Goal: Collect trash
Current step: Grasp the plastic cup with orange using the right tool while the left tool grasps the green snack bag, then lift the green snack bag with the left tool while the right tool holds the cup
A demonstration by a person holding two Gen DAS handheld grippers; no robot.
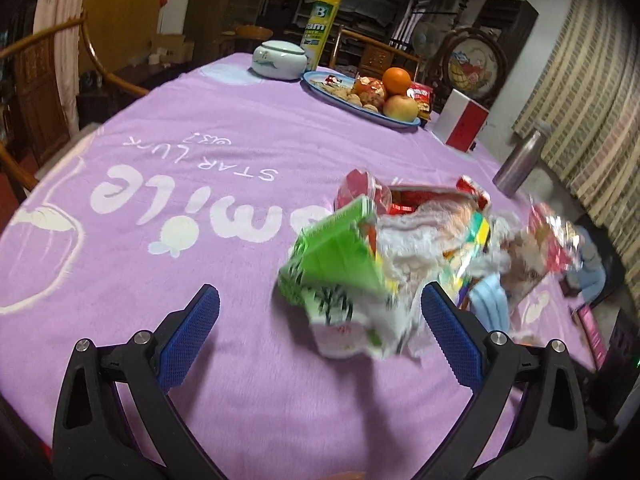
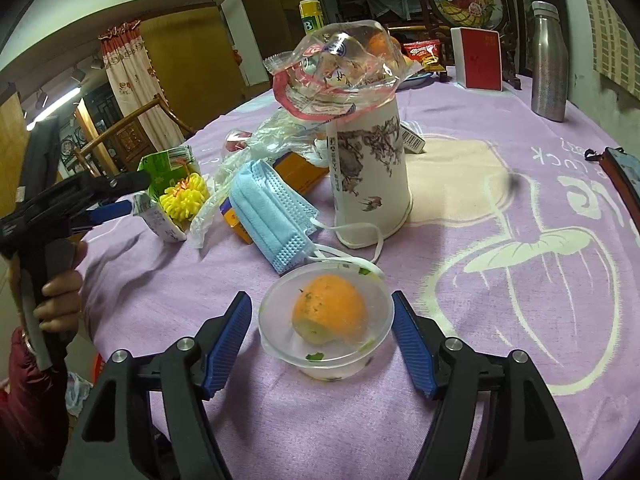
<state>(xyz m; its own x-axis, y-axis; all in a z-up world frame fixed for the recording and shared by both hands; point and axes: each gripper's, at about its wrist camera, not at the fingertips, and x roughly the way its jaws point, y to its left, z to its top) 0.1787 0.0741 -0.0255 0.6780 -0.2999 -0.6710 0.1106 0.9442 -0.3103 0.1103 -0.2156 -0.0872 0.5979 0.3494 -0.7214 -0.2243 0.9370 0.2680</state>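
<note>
A heap of trash lies on the purple tablecloth [image 1: 200, 240]. In the left wrist view a crushed green carton [image 1: 332, 268] lies between wrappers and a blue face mask [image 1: 490, 304]; the picture is blurred. My left gripper [image 1: 318, 312] is open, its fingers on either side of the carton's near end. In the right wrist view a clear plastic cup [image 2: 326, 328] holds an orange peel [image 2: 330, 314]. My right gripper [image 2: 322, 320] is open around the cup. Behind stand the face mask [image 2: 268, 208], a white paper cup [image 2: 370, 176] stuffed with clear wrappers [image 2: 340, 68], and the carton [image 2: 168, 184].
A blue plate of fruit and snacks [image 1: 360, 92], a white lidded jar [image 1: 279, 60], a yellow can [image 1: 322, 24], a red-and-white box [image 1: 464, 124] and a steel bottle [image 2: 550, 64] stand at the table's far side. A dark pouch [image 2: 624, 172] lies at the right edge. Wooden chairs surround the table.
</note>
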